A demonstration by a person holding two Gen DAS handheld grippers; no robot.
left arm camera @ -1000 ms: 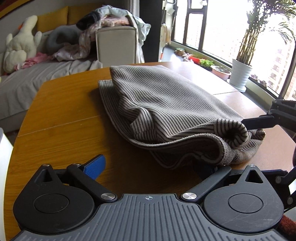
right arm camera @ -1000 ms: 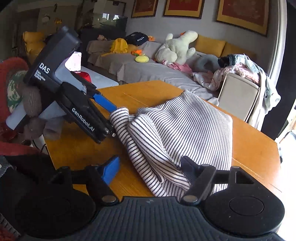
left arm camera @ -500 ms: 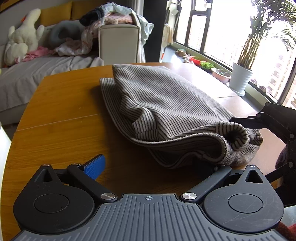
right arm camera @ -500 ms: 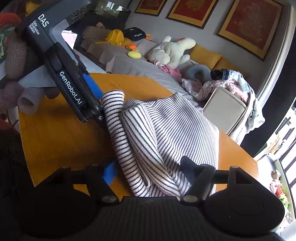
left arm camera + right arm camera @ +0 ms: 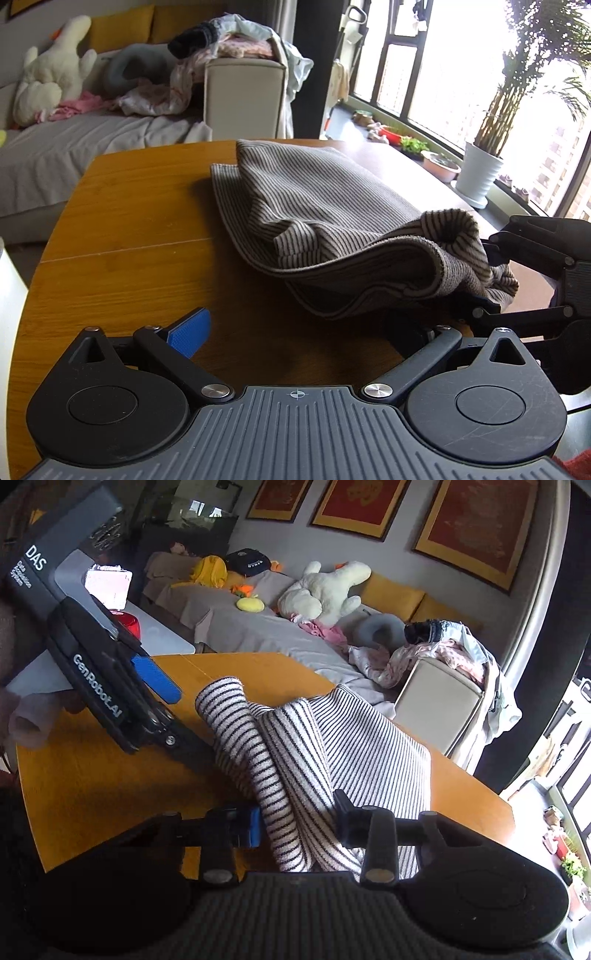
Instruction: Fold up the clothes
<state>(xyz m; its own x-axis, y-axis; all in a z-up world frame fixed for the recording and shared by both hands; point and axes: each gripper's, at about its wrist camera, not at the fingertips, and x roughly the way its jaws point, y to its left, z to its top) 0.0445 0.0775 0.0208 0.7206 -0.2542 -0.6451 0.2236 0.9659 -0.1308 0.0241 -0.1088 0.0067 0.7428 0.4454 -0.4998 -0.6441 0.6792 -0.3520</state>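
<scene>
A grey-and-black striped garment (image 5: 325, 206) lies partly folded on the wooden table (image 5: 129, 229), its near right corner bunched and raised. In the right wrist view the same striped garment (image 5: 369, 746) runs between the fingers of my right gripper (image 5: 299, 827), which is shut on a rolled fold of it. In the left wrist view my right gripper (image 5: 495, 280) pinches that corner from the right. My left gripper (image 5: 295, 332) is open, with its blue pad (image 5: 188, 332) over bare wood and its other finger tucked under the garment's near edge. A hand holds my left gripper (image 5: 184, 723).
A beige hamper (image 5: 240, 99) heaped with clothes stands behind the table's far edge. Beyond it are a grey sofa (image 5: 258, 631) with a white plush toy (image 5: 325, 590). A potted plant (image 5: 480, 177) stands by the windows on the right.
My right gripper's fingers have come together on the garment's fold and raised that corner slightly. My left gripper has stayed open at the near edge.
</scene>
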